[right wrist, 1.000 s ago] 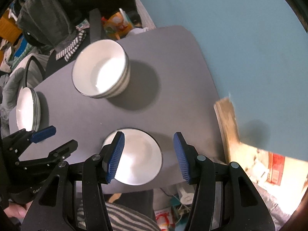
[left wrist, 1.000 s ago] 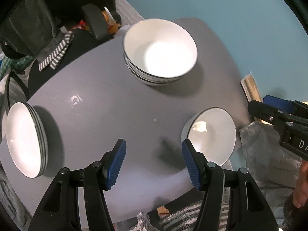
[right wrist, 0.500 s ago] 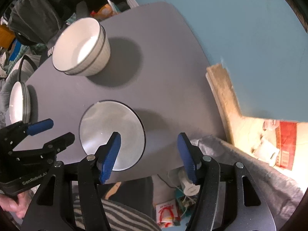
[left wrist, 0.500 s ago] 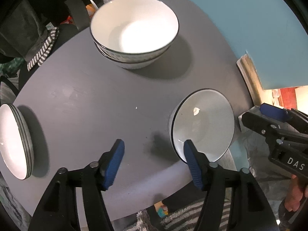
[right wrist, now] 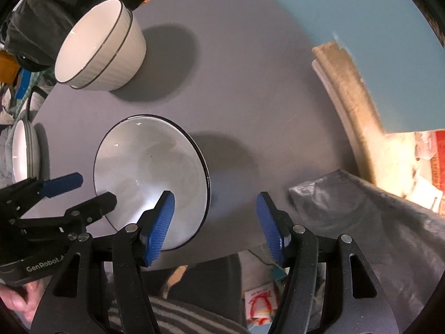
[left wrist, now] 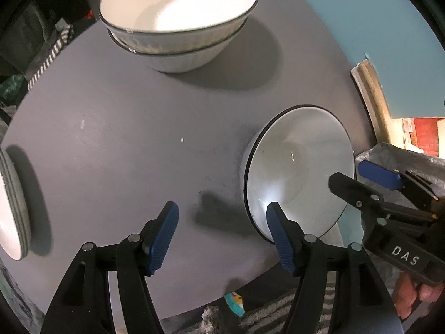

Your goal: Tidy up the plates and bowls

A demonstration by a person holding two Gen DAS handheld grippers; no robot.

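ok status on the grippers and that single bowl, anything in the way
Left gripper and right gripper both open, empty, straddling opposite rims of the single bowl. Bowl upright on the grey table, ungripped. Nothing blocking; stacked bowls well apart.

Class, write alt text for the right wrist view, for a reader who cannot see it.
The open right gripper points down over the near edge of a grey table, one blue pad over a single white bowl. The left gripper hovers at the bowl's other side. Farther back stand two stacked bowls and stacked plates.
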